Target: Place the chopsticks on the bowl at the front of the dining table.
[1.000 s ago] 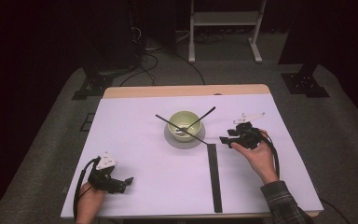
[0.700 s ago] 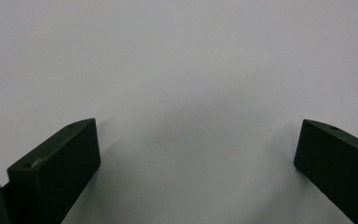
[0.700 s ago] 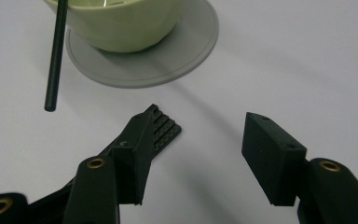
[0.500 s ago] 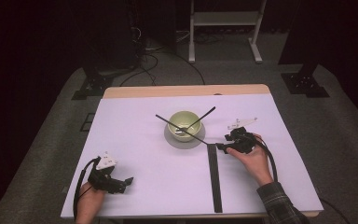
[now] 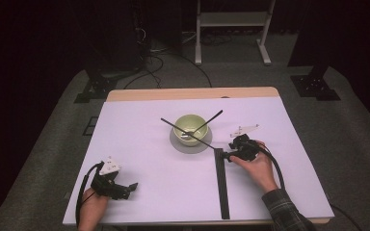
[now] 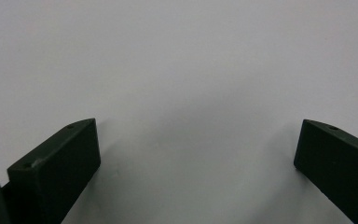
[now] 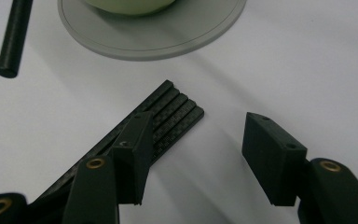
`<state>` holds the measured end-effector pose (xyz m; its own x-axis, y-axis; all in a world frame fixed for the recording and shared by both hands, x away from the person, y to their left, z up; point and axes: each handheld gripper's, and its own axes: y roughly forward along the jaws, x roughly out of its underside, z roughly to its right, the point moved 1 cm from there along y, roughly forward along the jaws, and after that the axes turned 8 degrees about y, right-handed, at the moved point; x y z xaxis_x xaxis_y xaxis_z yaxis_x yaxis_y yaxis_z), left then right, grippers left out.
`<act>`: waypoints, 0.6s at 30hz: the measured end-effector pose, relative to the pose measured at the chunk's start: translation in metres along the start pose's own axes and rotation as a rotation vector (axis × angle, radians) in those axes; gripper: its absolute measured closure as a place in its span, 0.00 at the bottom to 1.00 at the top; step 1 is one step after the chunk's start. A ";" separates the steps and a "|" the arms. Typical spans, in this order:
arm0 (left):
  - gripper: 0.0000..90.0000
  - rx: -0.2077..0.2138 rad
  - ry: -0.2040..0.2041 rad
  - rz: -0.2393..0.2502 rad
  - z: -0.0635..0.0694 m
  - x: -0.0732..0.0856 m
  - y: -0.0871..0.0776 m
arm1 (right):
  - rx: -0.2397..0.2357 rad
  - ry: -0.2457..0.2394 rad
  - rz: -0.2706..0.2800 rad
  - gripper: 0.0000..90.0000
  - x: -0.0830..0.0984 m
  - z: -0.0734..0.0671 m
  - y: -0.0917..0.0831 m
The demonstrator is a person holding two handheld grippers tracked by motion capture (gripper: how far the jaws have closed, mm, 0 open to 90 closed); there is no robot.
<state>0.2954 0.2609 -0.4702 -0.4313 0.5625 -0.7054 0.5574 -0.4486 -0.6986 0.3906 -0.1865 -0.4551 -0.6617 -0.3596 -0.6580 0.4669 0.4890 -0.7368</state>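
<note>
Right gripper (image 5: 227,156) hovers at the far end of the black strip bundle (image 5: 221,183), jaws apart and gripping nothing; I have just been opening them, and only one jaw overlaps the bundle's end. I judge the coming grasp turns on alignment: in the high view the bundle's long axis runs from near the grey saucer (image 5: 176,143) back toward my edge of the table (image 5: 139,192), beside my right hand, well apart from my left. Bundle (image 7: 168,116): several flat, dark, woven-textured strips lying side by side. Left gripper (image 5: 127,188) rests open on bare surface.
</note>
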 end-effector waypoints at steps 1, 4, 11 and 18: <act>0.00 0.000 0.000 0.000 0.000 0.000 0.000 | 0.000 0.000 0.001 0.47 0.000 0.000 0.000; 0.00 0.000 0.000 0.000 0.000 0.000 0.000 | -0.002 -0.001 0.000 0.47 0.000 -0.001 0.000; 0.00 0.000 -0.001 0.000 0.000 0.000 0.000 | 0.012 -0.023 -0.011 0.47 0.002 -0.004 0.000; 0.00 0.000 -0.002 0.001 0.000 0.000 0.000 | 0.017 -0.028 -0.015 0.47 0.004 -0.006 0.000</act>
<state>0.2954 0.2607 -0.4703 -0.4321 0.5608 -0.7063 0.5580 -0.4490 -0.6979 0.3847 -0.1834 -0.4566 -0.6520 -0.3886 -0.6510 0.4672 0.4703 -0.7487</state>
